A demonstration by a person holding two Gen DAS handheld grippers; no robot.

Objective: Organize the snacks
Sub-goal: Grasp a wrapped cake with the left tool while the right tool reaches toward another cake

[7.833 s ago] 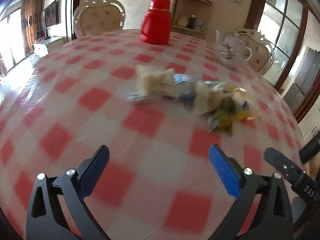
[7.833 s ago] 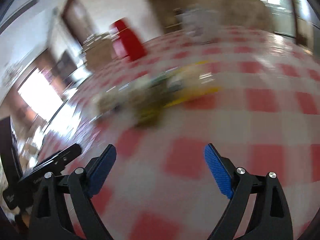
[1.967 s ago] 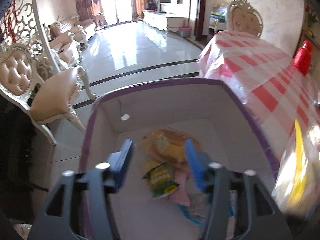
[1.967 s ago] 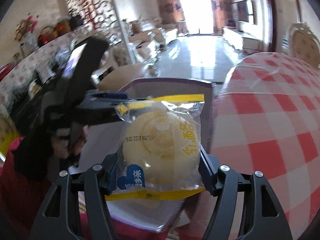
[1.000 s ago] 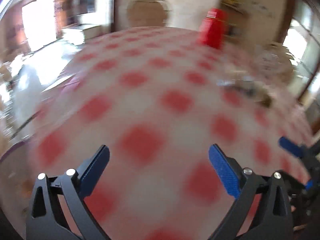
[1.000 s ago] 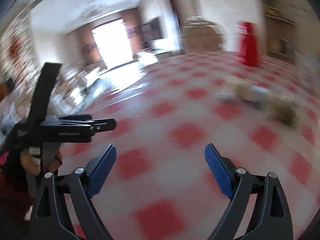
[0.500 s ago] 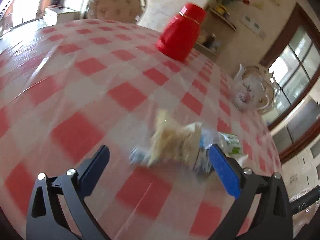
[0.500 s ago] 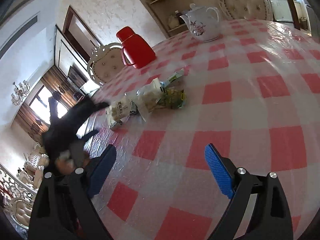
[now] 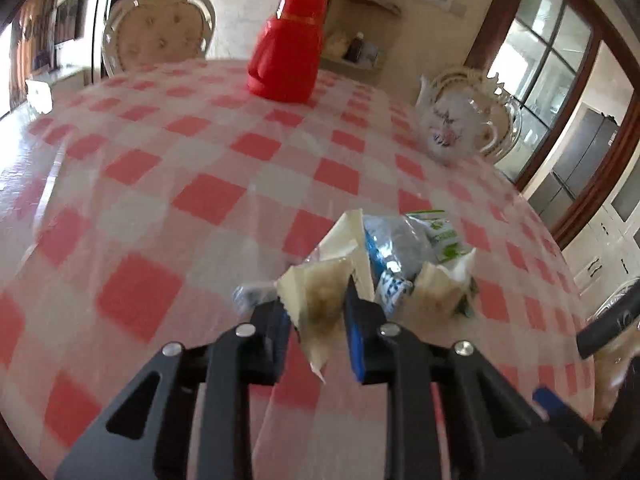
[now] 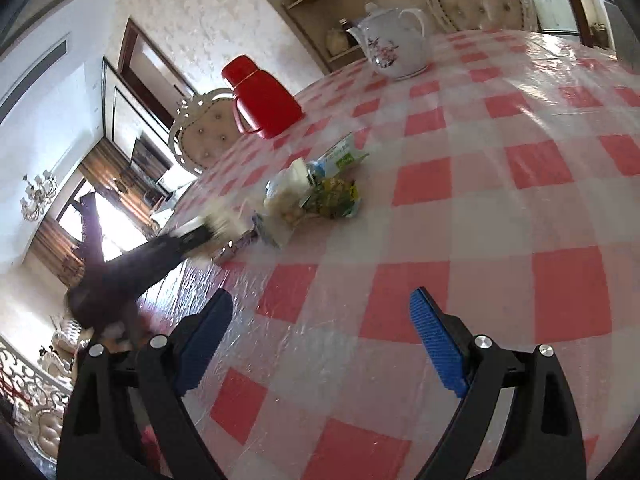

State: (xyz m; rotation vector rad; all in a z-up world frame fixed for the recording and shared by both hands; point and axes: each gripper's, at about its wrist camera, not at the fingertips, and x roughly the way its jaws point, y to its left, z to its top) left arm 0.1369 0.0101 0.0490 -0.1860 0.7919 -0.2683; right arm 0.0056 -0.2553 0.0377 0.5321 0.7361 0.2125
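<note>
A small pile of snack packets lies on the red-and-white checked tablecloth. In the left wrist view my left gripper has its jaws closing, and the blue pads pinch a cream-coloured snack packet at the near side of the pile. Behind it lie a blue-and-white packet and a green-and-white one. The right wrist view shows the same pile farther off, with the blurred left gripper at its left end. My right gripper is open above bare cloth, nothing between its fingers.
A red thermos jug stands at the far side of the table and a white flowered teapot at the far right. Ornate cream chairs stand behind the table. The table's rounded edge drops off to the left.
My left gripper has come forward to the pile and gone from wide open to closed on the cream packet. The right gripper has hardly shifted and stays open.
</note>
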